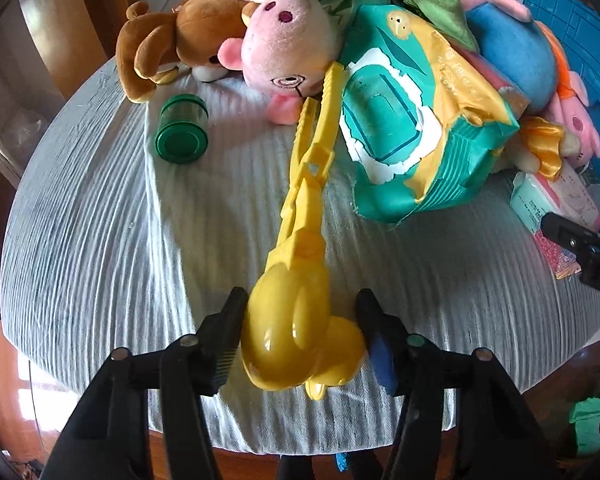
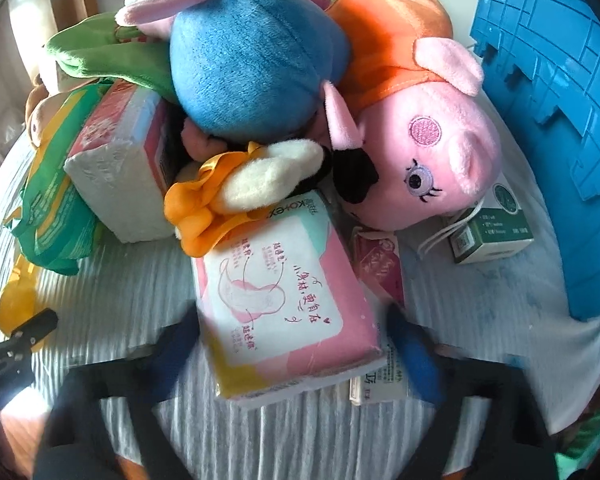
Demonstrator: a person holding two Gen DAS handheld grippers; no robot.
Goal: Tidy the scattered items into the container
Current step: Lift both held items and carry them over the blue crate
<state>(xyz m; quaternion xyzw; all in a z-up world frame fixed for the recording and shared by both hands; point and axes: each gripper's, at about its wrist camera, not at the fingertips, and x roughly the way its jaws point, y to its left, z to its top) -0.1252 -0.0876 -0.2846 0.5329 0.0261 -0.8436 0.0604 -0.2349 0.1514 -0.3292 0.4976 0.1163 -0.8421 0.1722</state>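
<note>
- Your left gripper [image 1: 302, 336] points steeply down over the striped cloth [image 1: 100, 220]; its jaws straddle the round scoop end of the yellow snowball-maker clamp [image 1: 296, 280]. The left pad touches the scoop, but the right pad stands just off it, so it is not clamped.
- The clamp's handles run away from you to the pink plush head [image 1: 288, 44]; a green jar [image 1: 182, 128] lies on its side to the left, apart from it.
- Right of the clamp lies a teal-and-yellow wipes pack [image 1: 412, 128]; its lid flap has small print, too small to read.
- Your right gripper [image 2: 290, 340] also tilts steeply down, its blurred jaws set either side of the pink Kotex pad pack [image 2: 276, 300], whose brand name and Chinese characters are readable. Whether the pads press it, you cannot tell.
- Only the right view shows the pink pig plush [image 2: 420, 160] face and a small green-and-white carton [image 2: 492, 232].
- The blue container [image 2: 560, 120] stands at the far right, its ribbed wall beside the pile.
</note>
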